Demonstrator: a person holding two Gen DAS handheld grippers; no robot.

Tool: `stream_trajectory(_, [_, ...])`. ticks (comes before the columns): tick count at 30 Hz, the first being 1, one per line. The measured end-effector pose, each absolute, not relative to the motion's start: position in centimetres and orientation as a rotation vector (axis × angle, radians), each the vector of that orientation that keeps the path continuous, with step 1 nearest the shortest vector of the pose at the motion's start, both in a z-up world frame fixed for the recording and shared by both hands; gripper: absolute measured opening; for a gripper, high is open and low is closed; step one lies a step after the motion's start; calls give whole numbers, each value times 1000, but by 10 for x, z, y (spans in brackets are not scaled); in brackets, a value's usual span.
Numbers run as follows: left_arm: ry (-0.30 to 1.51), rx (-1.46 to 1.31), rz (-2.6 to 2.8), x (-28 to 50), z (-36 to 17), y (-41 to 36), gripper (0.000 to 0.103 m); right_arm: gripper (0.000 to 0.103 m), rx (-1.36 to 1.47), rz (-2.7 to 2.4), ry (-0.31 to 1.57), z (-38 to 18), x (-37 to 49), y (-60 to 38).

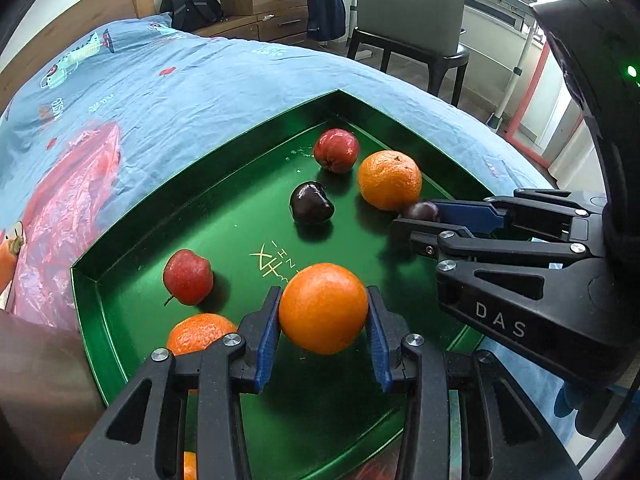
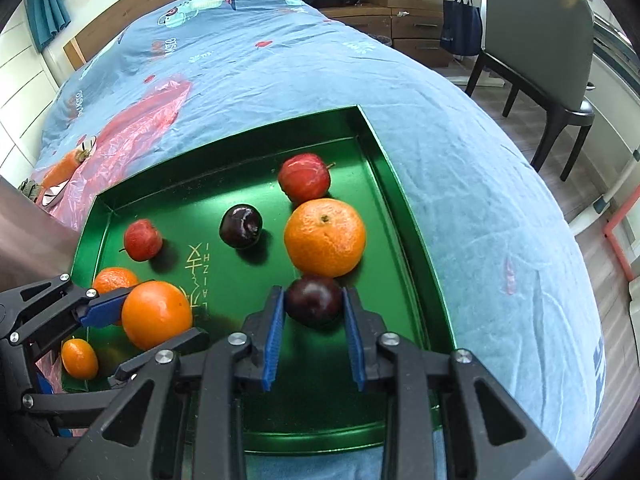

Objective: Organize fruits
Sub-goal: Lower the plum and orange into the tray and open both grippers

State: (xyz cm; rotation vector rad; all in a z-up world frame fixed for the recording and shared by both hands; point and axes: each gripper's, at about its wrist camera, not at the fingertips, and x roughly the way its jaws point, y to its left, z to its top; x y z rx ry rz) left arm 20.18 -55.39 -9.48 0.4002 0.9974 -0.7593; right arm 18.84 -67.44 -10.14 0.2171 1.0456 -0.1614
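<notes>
- Clamped between the blue pads of the left gripper [image 1: 323,312], a smooth orange [image 1: 323,308] is held above the green tray [image 1: 120,308].
- A dark plum [image 2: 314,300] is gripped by the right gripper [image 2: 314,304], just beside a mandarin [image 2: 325,237].
- Two red apples [image 2: 304,178] [image 2: 143,239], a second dark plum [image 2: 241,226] and small mandarins [image 2: 79,358] are seen lying in the tray, set on a blue bedsheet [image 2: 460,160].

Bright daylight, sharp focus, soft shadows under fruit, heavy fisheye edges.
</notes>
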Motion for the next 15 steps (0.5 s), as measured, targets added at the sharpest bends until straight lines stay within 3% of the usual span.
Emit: stream_trajectory(15, [1005, 423, -733, 207, -105, -560, 35, 16, 216, -167, 1053, -110, 191, -673])
